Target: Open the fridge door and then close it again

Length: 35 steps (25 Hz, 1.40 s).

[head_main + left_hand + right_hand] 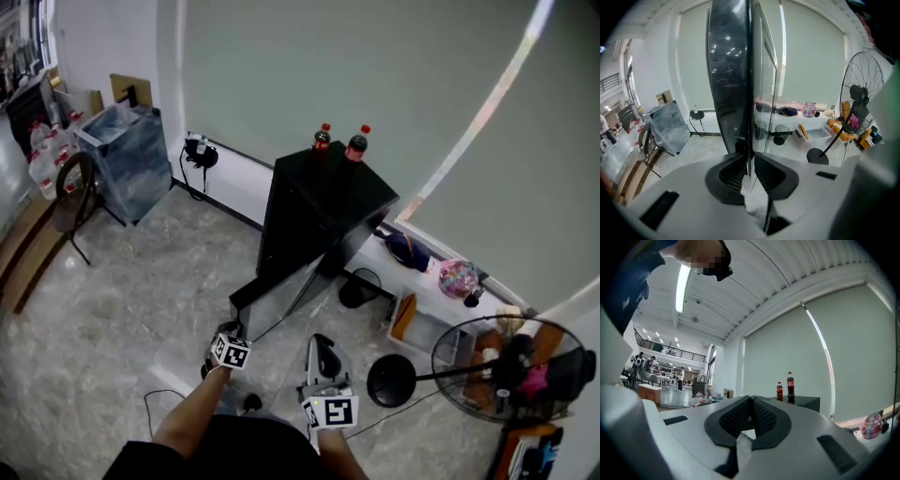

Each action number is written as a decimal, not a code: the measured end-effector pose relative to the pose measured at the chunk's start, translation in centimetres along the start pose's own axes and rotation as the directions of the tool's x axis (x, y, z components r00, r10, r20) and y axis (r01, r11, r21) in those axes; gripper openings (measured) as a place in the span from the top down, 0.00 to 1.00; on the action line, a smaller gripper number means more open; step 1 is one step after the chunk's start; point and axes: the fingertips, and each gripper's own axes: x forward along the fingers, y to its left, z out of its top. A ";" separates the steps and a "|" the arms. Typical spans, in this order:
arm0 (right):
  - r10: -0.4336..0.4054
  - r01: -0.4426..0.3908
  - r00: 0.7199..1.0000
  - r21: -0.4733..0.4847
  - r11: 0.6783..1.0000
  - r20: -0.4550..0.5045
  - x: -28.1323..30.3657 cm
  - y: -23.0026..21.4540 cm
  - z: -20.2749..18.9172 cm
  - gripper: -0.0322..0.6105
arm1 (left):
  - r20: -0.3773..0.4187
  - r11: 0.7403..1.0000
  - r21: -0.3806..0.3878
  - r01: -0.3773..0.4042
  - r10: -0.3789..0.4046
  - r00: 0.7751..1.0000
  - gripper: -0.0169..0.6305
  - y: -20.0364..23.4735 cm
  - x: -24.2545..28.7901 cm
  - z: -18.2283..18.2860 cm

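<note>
The black fridge (319, 202) stands by the wall with two cola bottles (339, 142) on top. Its glass door (281, 300) is swung out toward me. My left gripper (230, 330) is at the door's free edge. In the left gripper view the door's edge (749, 93) runs straight up between the pads, and the left gripper (751, 161) is shut on it. My right gripper (322, 342) hangs beside the door, apart from it. The right gripper (751, 401) is shut with nothing in it and points level at the fridge top (801, 401) and the bottles (785, 389).
A standing fan (506, 366) with a round black base (391, 380) is at the right. A black bin (361, 289) and a low white ledge (427, 295) with a bag and a pink ball lie behind the fridge. A grey covered cart (127, 159) stands at the left.
</note>
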 end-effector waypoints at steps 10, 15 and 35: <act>-0.033 0.033 0.999 0.013 0.999 0.033 3.5 1.2 0.1 0.94 | -0.013 0.997 0.055 0.051 -0.051 0.999 0.89 2.3 0.6 0.0; -0.064 0.064 0.997 0.000 0.998 0.030 5.7 1.5 -0.3 0.94 | -0.002 0.992 0.096 0.082 -0.082 0.997 0.89 4.1 1.4 0.7; -0.212 0.213 0.976 -0.020 0.977 0.054 15.4 2.2 0.3 0.94 | -0.040 0.954 0.219 0.204 -0.200 0.979 0.88 11.9 5.6 4.7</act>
